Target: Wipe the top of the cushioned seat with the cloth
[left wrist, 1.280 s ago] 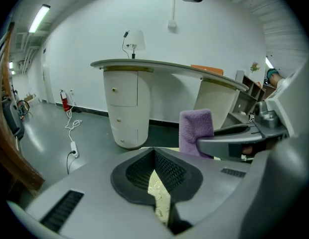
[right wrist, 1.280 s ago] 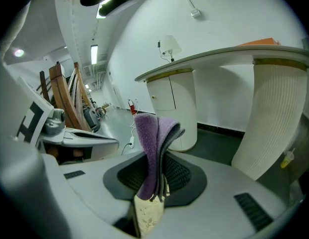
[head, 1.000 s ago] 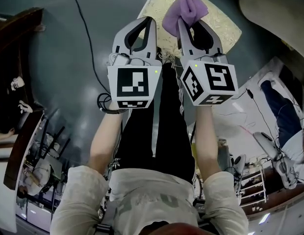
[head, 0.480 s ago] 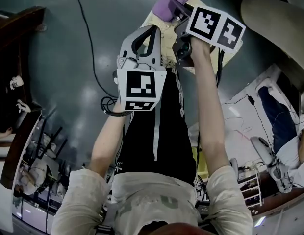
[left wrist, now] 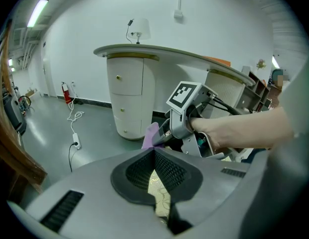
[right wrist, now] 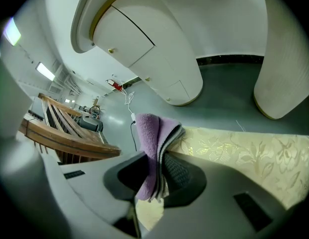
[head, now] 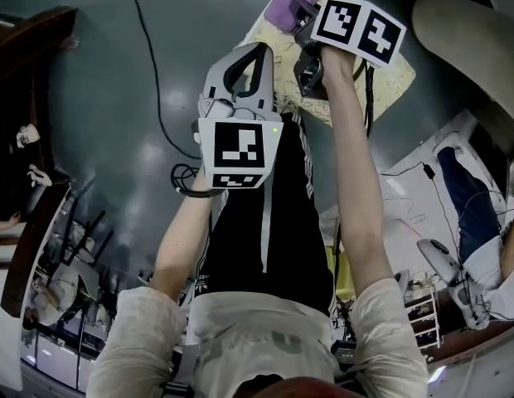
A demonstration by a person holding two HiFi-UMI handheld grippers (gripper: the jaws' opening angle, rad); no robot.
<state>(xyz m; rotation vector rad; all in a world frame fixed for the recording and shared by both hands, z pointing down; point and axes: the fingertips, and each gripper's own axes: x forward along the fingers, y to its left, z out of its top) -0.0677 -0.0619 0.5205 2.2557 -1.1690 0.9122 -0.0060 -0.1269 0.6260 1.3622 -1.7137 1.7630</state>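
Note:
The cushioned seat is cream with a gold floral pattern and lies at the top of the head view. My right gripper reaches over its far left part, shut on a folded purple cloth. In the right gripper view the cloth stands up between the pads, just above the seat; I cannot tell if it touches. My left gripper hangs nearer, over the seat's near edge, shut with nothing in it. The left gripper view shows the seat below the pads and the cloth beyond them.
A curved white counter with cabinet doors stands behind the seat; its beige top shows at the upper right. A black cable crosses the grey floor. Wooden furniture stands at the left, and a power strip lies on the floor.
My right gripper has stretched forward and tipped over, carrying the cloth to the seat's far left part. The left gripper has shifted slightly right and stayed shut.

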